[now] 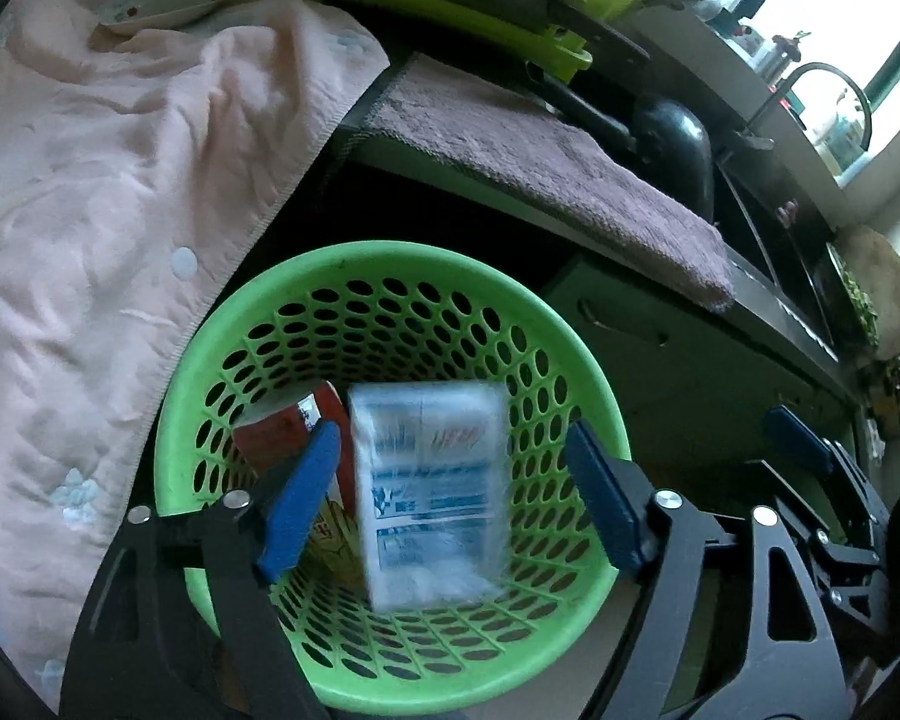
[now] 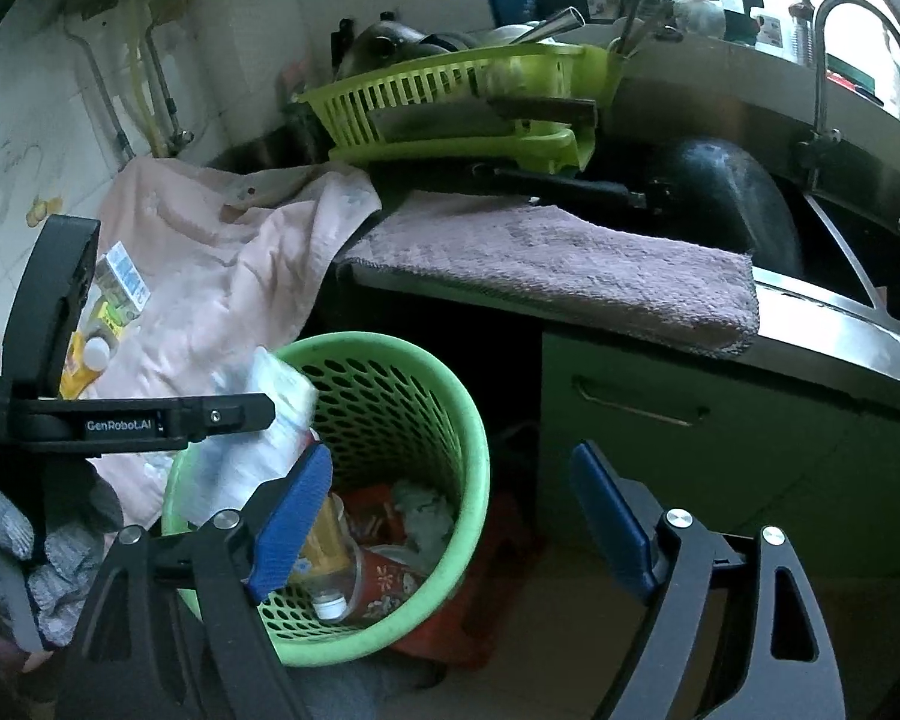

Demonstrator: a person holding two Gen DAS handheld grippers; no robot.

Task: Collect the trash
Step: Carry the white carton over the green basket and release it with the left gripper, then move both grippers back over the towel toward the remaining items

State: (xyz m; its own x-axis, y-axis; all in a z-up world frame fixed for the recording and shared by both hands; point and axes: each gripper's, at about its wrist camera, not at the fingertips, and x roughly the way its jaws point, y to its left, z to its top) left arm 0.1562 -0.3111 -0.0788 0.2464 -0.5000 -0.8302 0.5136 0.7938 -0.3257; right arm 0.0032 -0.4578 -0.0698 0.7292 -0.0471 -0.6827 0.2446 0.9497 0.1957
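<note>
Kitchen counter ahead of both tools: steel sink edge (image 2: 810, 324) to the right, curved tap (image 2: 840, 42) at far right, window sill with jars behind. Purple-grey towel (image 2: 558, 264) draped over counter edge, straight ahead and above right gripper. Pink cloth (image 1: 102, 192) spread to the left, hanging over counter front. Lime dish rack (image 2: 462, 102) beyond towel, dark pan (image 2: 732, 192) beside it toward sink. Yellow carton with blue-white label (image 2: 111, 294) lying on pink cloth, left of right gripper. Green cabinet front (image 2: 660, 420) below counter.

Left gripper (image 1: 453, 495): blue pads spread wide, nothing between them in contact. Directly beyond and below, green perforated basket (image 1: 390, 462). White-and-blue plastic packet (image 1: 432, 492) motion-blurred in the gap between pads, over basket mouth, apart from both pads. Red packaging (image 1: 282, 432) inside basket, left of packet.

Right gripper (image 2: 450, 513): pads wide apart, gripping nothing. Basket ahead and left of it, left pad overlapping basket rim in view. Inside basket: clear bottle with white cap (image 2: 330, 594), red printed cup (image 2: 384, 576), crumpled white tissue (image 2: 423, 510). Gloved hand (image 2: 6, 552) on left tool, at far left.
</note>
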